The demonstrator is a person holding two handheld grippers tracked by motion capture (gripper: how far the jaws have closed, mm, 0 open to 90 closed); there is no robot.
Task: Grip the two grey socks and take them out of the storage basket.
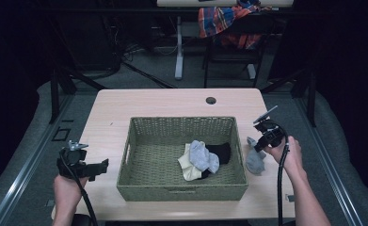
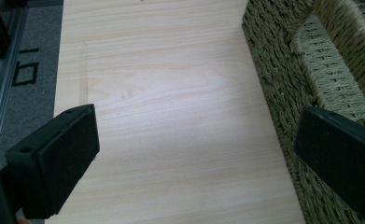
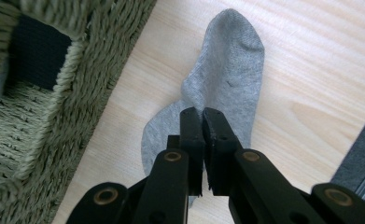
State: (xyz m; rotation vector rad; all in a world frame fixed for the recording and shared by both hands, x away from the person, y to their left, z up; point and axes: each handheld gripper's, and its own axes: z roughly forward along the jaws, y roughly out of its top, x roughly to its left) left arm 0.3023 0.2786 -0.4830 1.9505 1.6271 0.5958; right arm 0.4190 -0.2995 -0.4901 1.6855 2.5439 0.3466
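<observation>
A grey sock [image 3: 231,60] lies on the wooden table [image 1: 172,101] just right of the green woven basket [image 1: 181,192]. My right gripper [image 3: 201,114] is shut on the grey sock, pinching a raised fold near its middle. In the high view the right gripper [image 1: 258,147] sits at the upper end of that sock [image 1: 256,162]. My left gripper [image 2: 196,135] is open over bare table, nothing between its jaws, with the basket wall [image 2: 283,79] beside its right jaw. From above, the left gripper [image 1: 104,165] is left of the basket.
Inside the basket lie a light grey-blue sock [image 1: 203,155], a black sock [image 1: 221,151] and a pale yellow sock [image 1: 188,167]. A cable hole [image 1: 211,100] is at the table's far edge. A chair with plaid cloth [image 1: 228,21] stands behind the table.
</observation>
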